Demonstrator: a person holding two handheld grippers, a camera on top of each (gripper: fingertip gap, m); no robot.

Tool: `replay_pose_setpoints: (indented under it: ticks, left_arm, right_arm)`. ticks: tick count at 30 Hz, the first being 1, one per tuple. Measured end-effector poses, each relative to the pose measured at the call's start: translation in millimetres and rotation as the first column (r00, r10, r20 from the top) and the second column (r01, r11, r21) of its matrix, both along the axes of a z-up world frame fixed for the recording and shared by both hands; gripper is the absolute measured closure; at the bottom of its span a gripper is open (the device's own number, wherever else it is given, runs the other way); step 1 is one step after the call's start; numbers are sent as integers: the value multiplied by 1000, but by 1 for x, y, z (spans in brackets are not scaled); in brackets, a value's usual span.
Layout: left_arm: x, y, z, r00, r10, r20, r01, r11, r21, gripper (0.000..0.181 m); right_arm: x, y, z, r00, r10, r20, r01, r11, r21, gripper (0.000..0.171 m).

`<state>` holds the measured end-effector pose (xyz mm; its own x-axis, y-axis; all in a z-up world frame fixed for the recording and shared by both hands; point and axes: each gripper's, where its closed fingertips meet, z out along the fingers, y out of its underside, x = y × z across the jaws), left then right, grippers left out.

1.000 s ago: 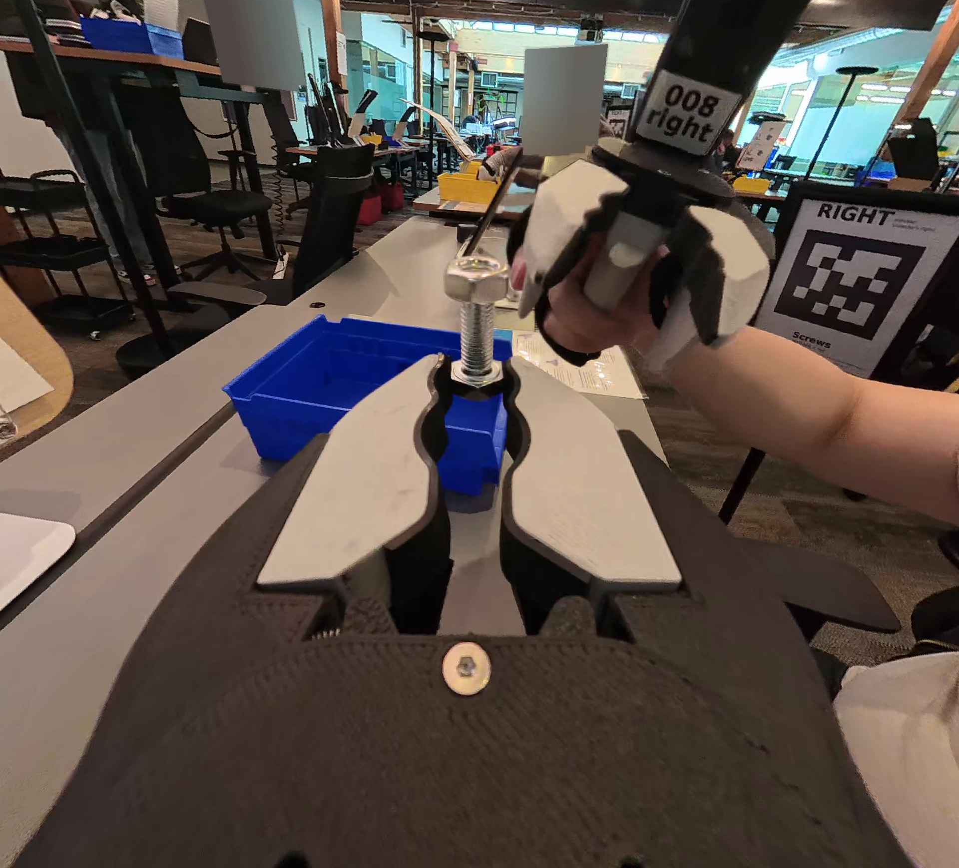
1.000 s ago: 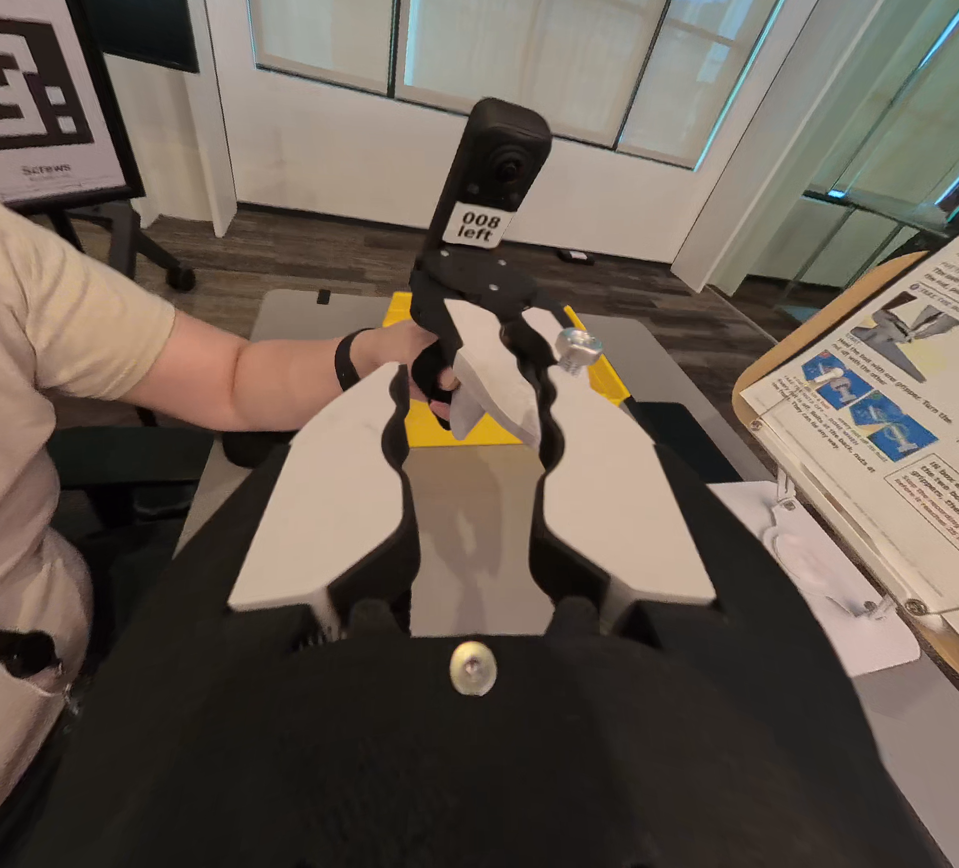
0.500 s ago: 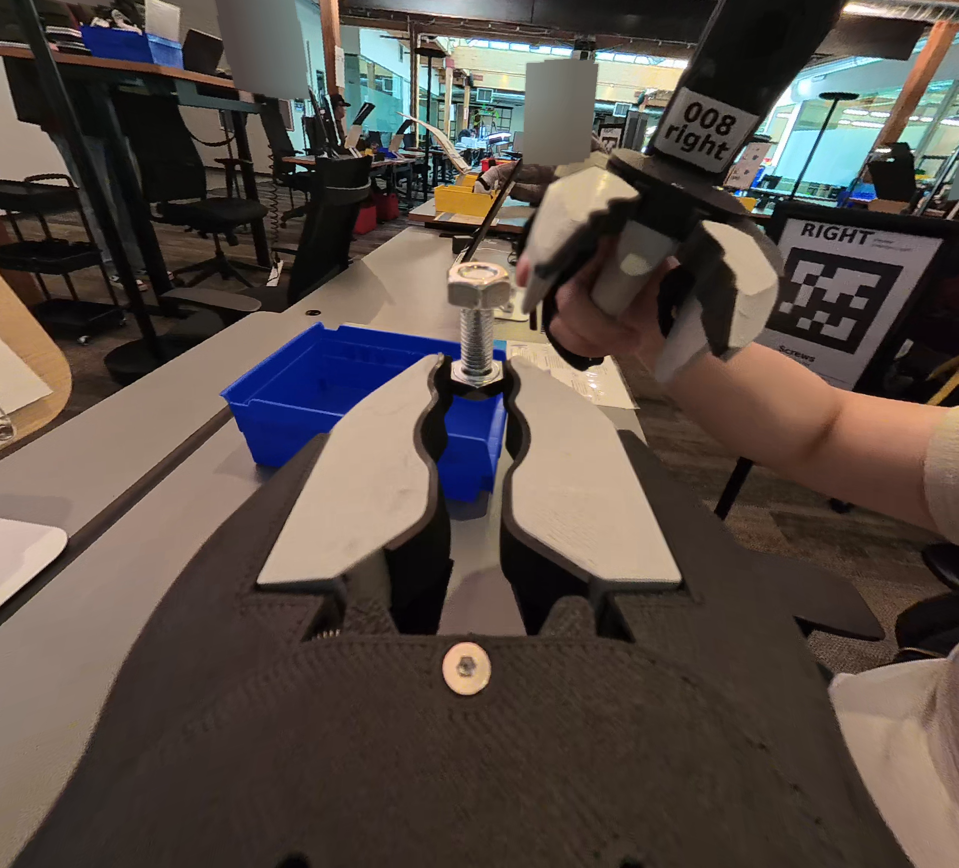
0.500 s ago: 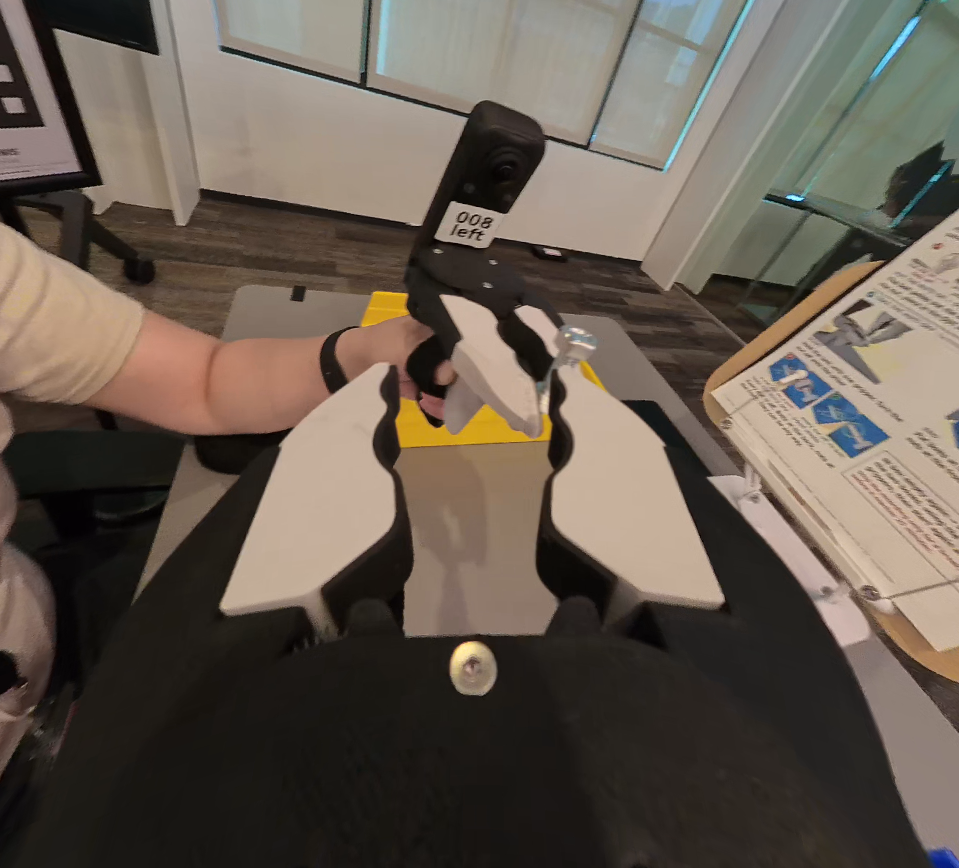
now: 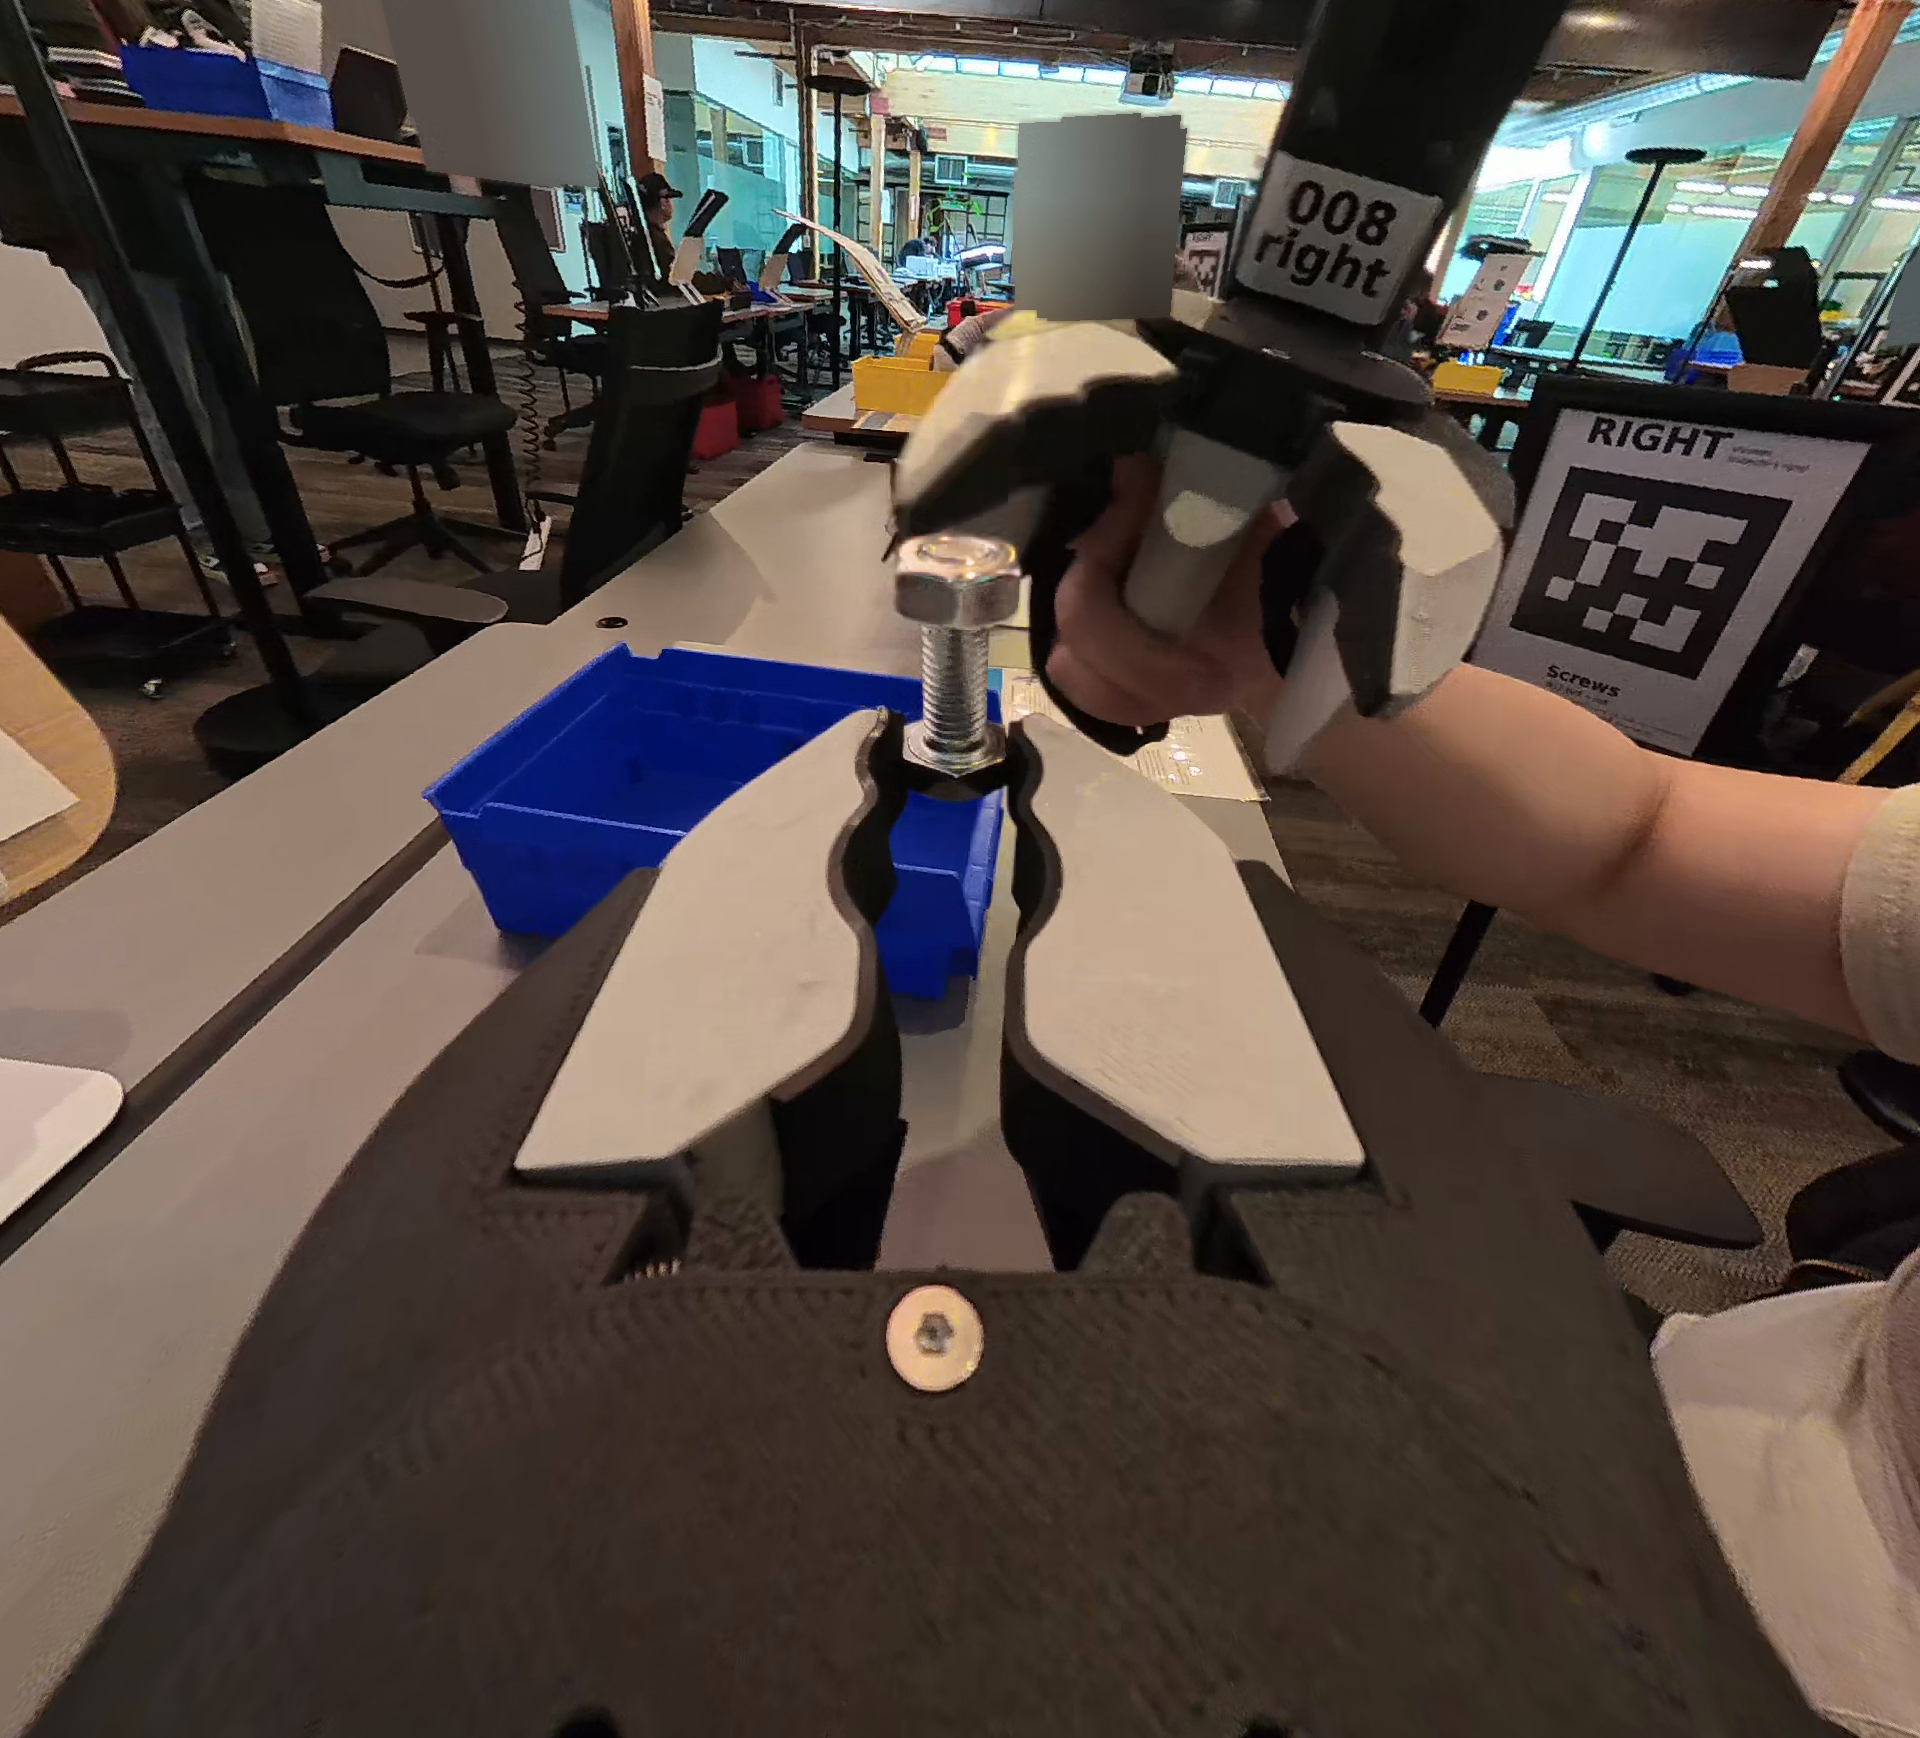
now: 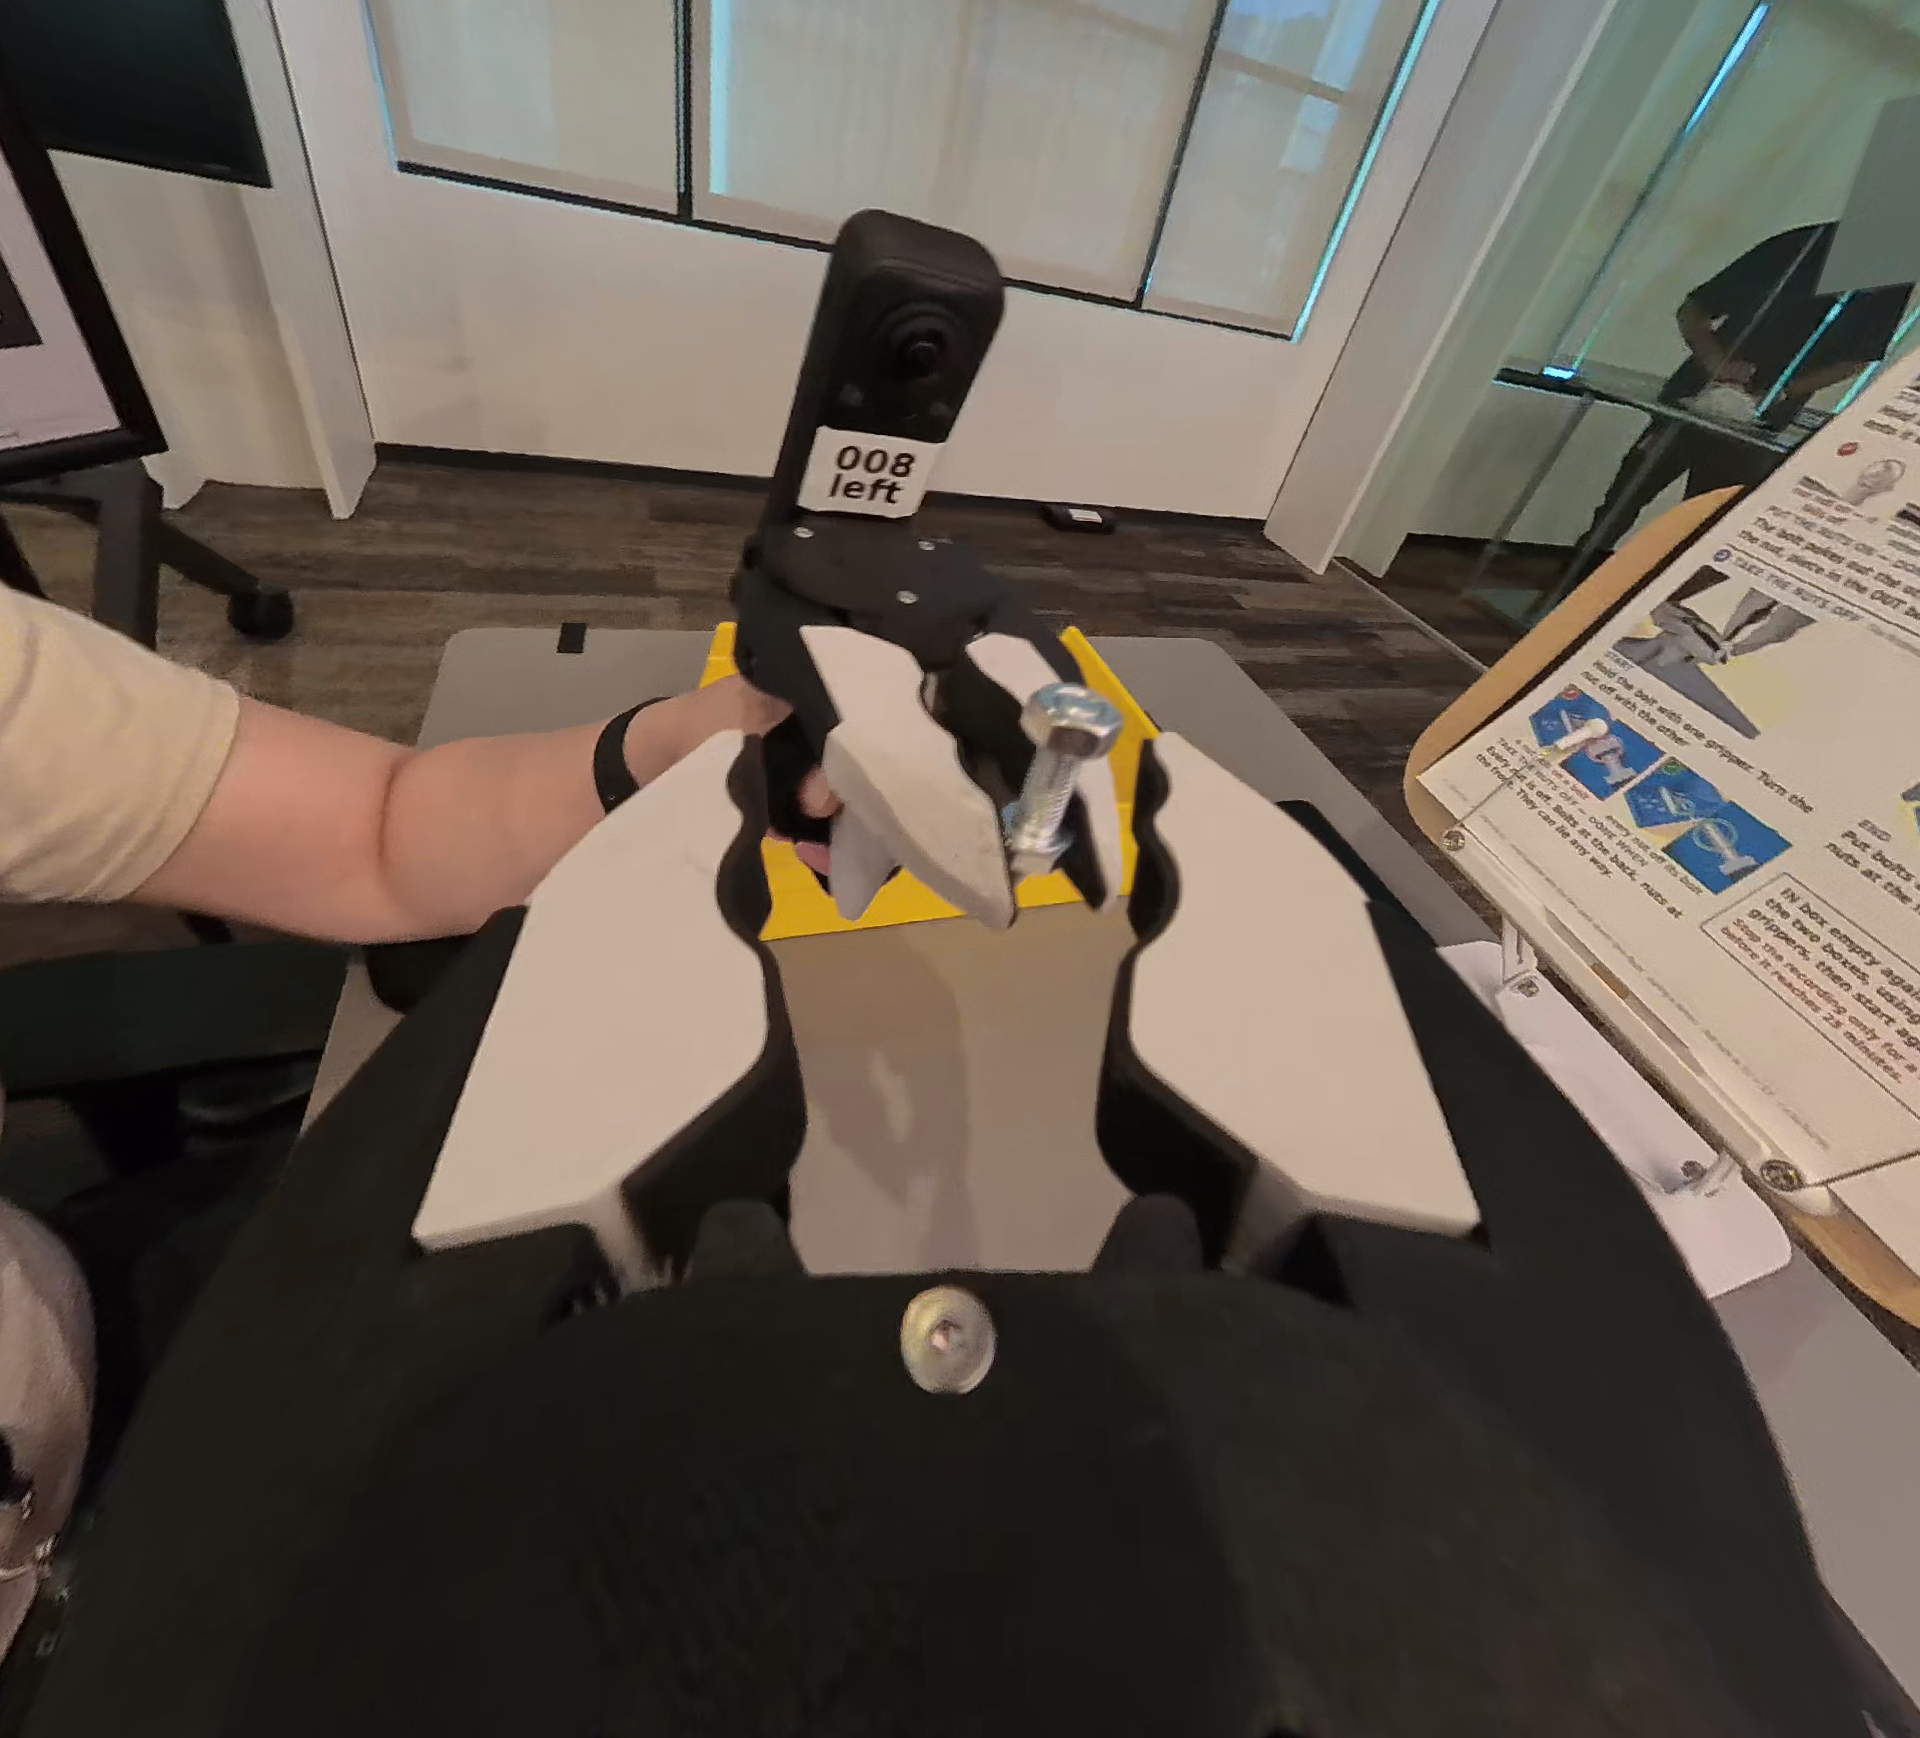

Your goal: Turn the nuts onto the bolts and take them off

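Observation:
My left gripper (image 5: 951, 753) is shut on the nut (image 5: 951, 758) at the lower end of a silver bolt (image 5: 948, 691). The bolt stands upright with its hex head (image 5: 958, 587) on top. My right gripper (image 5: 1205, 525) is open and empty, held by a hand just behind and right of the bolt head, with one finger (image 5: 997, 431) above the head. In the right wrist view the open right gripper (image 6: 945, 753) faces the left gripper (image 6: 1023, 867). The bolt (image 6: 1049, 784) tilts between the right fingertips, nearer the right one.
An empty blue bin (image 5: 644, 753) sits on the grey table (image 5: 208, 961) behind the left fingers. A yellow bin (image 6: 1091, 660) stands behind the left gripper. An instruction board (image 6: 1714, 805) leans at the right. A sign with a square marker (image 5: 1652, 566) stands beside the table.
My right gripper has moved closer to the bolt head and opened wider. The left gripper has kept its hold, with the bolt still upright.

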<state>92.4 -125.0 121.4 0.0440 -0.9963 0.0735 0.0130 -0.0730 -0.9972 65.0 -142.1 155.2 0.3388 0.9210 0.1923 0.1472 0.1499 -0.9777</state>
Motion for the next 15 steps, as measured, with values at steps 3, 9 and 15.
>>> replay_pose_setpoints:
  ticks: [3, 9, 15]
  left_arm:
    - [6, -5, -3, 1000, -12, -13, 12, 1000, 6, 162]
    - [1, 6, -3, 1000, 25, -3, -25, 1000, -16, 162]
    - [5, 1, -5, 1000, 8, -7, -8, 1000, -8, 162]
  right_arm:
    - [-7, 2, -6, 1000, 14, 26, -13, 999, -31, 98]
    - [2, -2, -1, 1000, 23, -10, -23, 1000, -2, 116]
    - [-6, 7, -9, 1000, 10, 26, -9, 999, -40, 101]
